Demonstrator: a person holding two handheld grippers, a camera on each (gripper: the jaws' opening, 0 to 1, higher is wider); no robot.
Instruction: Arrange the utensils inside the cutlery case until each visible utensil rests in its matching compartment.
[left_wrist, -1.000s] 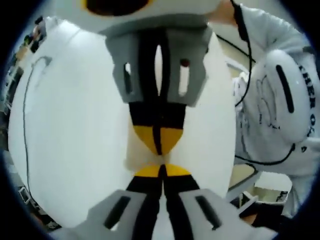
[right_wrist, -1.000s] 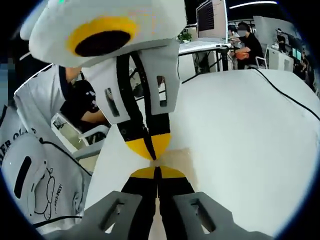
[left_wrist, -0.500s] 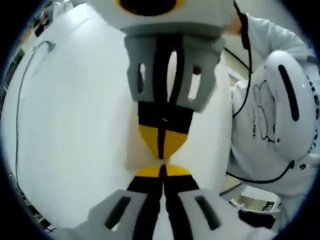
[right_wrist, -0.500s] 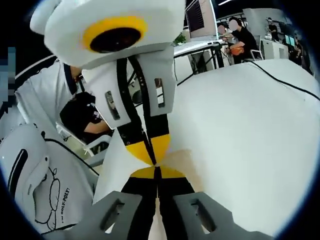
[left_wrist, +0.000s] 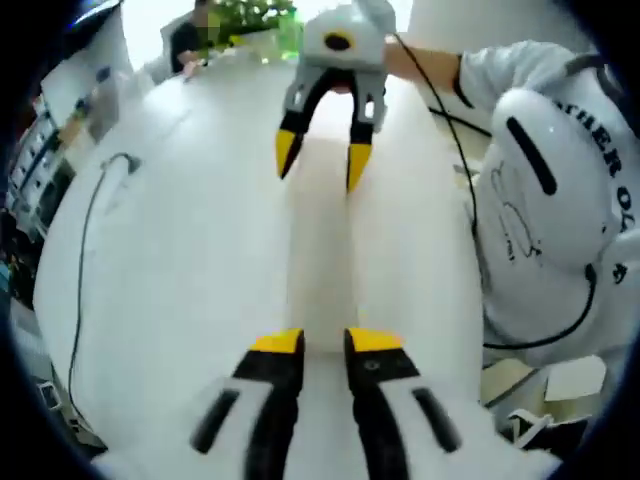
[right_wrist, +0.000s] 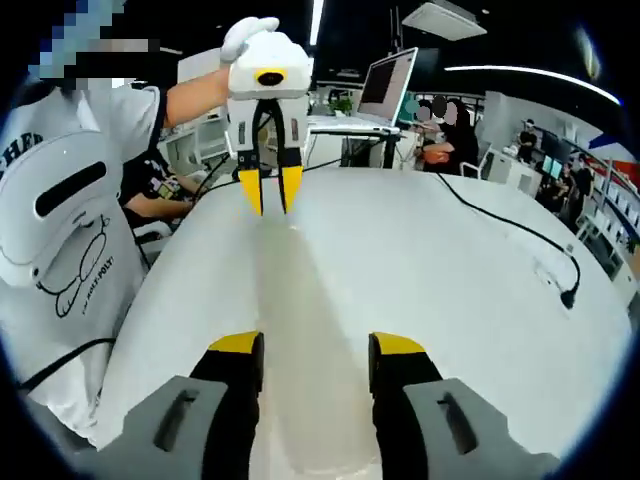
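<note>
On the white table (left_wrist: 180, 260) my left gripper (left_wrist: 325, 342) is open, nothing between its yellow-tipped jaws. Facing it across the table, my right gripper (left_wrist: 322, 160) hangs with its jaws spread apart. In the right gripper view the right gripper (right_wrist: 317, 345) is open wide and holds nothing. The left gripper (right_wrist: 270, 190) is held up by a gloved hand (right_wrist: 248, 35) at the far side, its tips a little apart. A pale cream band (right_wrist: 290, 330) runs along the table (right_wrist: 450, 270) between the two grippers and is also seen in the left gripper view (left_wrist: 320, 250).
A person in a white hoodie (left_wrist: 560, 200) stands at the table's edge, also in the right gripper view (right_wrist: 60, 230). Black cables (left_wrist: 85, 230) (right_wrist: 520, 225) lie on the table. A laptop (right_wrist: 390, 85) and seated people (right_wrist: 440, 130) are at the back.
Both grippers were shut and met tip to tip; now they have drawn far apart and both have opened. The views now take in much more of the table and room.
</note>
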